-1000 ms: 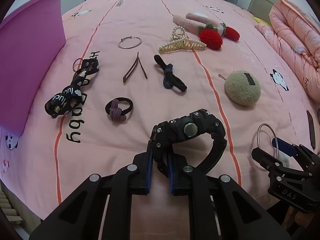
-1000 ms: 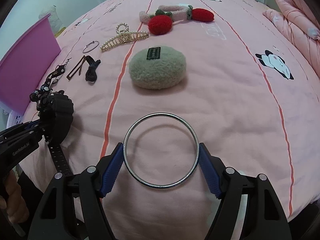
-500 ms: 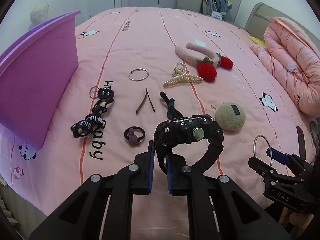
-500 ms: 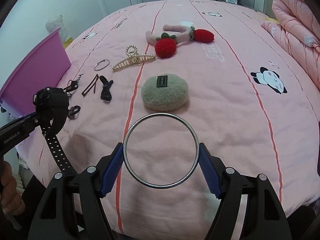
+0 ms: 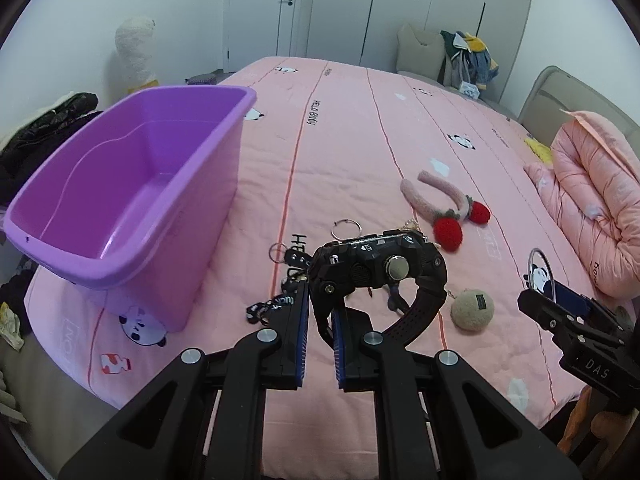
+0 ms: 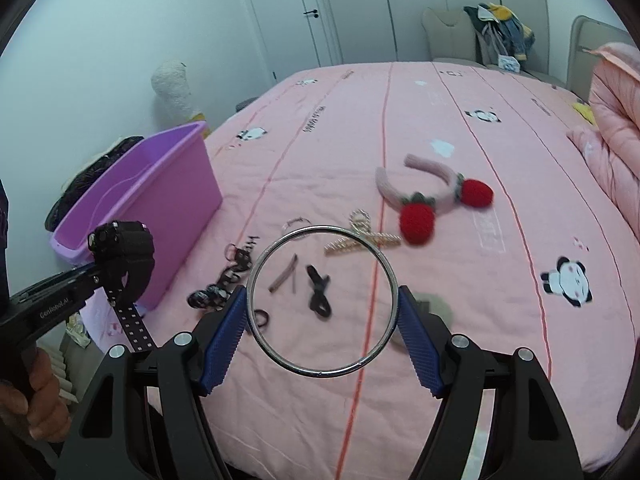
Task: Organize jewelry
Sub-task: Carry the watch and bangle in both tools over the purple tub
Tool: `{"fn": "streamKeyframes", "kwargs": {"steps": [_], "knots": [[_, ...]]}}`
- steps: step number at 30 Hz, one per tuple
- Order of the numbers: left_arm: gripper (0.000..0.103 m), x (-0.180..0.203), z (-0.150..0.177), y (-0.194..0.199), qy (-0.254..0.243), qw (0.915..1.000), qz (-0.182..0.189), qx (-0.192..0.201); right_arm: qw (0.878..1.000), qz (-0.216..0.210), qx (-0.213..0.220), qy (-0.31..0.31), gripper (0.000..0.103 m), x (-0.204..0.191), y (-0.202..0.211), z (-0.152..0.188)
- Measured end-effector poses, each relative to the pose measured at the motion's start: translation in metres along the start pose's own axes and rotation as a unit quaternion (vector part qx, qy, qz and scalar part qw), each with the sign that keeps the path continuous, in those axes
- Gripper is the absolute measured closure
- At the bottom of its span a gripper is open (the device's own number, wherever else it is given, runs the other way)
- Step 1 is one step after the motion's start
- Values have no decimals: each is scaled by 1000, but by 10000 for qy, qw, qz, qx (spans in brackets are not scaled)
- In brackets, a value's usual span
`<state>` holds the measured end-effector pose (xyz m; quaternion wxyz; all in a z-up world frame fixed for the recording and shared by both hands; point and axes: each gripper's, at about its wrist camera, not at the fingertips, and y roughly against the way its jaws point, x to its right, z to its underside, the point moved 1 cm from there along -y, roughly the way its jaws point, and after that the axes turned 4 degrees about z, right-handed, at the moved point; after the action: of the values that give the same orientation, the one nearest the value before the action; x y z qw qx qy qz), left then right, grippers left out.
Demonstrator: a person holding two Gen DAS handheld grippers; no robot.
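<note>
Both grippers had risen well clear of the bed (image 5: 340,152) since a second before, when they hung low over the pink cover and the bin showed only as a purple wall at the left. Now the left gripper (image 5: 319,320) looked down into the open bin (image 5: 132,184), which stood on the bed's left edge. Its jaws were narrow and still clamped the strap of the black watch (image 5: 380,268), the case riding above the fingertips and the band looping down to the right. The right gripper (image 6: 322,316) had its jaws wide, pressed against either side of the big steel bangle (image 6: 256,272), which it carried upright, same as before. Down on the cover, near the front edge, the rest lay where it had been: the strawberry headband (image 6: 420,216), the pearl claw clip (image 6: 352,240), a thin small hoop (image 5: 346,229), the black bow tie (image 6: 318,292), the brown clip (image 6: 285,276), the printed ribbon (image 6: 216,292) and the fuzzy pouch (image 5: 472,309). A white plush (image 5: 134,48) stood against the far wall behind the bin.
</note>
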<state>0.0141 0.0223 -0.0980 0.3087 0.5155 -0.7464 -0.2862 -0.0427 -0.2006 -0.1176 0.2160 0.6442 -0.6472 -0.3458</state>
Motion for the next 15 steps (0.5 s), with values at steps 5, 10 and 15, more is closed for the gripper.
{"fn": "streamKeyframes", "kwargs": {"steps": [5, 10, 15], "knots": [[92, -37, -27, 27, 226, 9993, -275, 148, 9975, -601, 203, 321, 32, -57, -7, -51], [92, -88, -59, 46, 496, 9966, -609, 236, 9894, -1187, 308, 779, 32, -127, -24, -101], [92, -141, -84, 55, 781, 9903, -1100, 338, 9798, -1570, 292, 1202, 32, -195, -47, -141]]}}
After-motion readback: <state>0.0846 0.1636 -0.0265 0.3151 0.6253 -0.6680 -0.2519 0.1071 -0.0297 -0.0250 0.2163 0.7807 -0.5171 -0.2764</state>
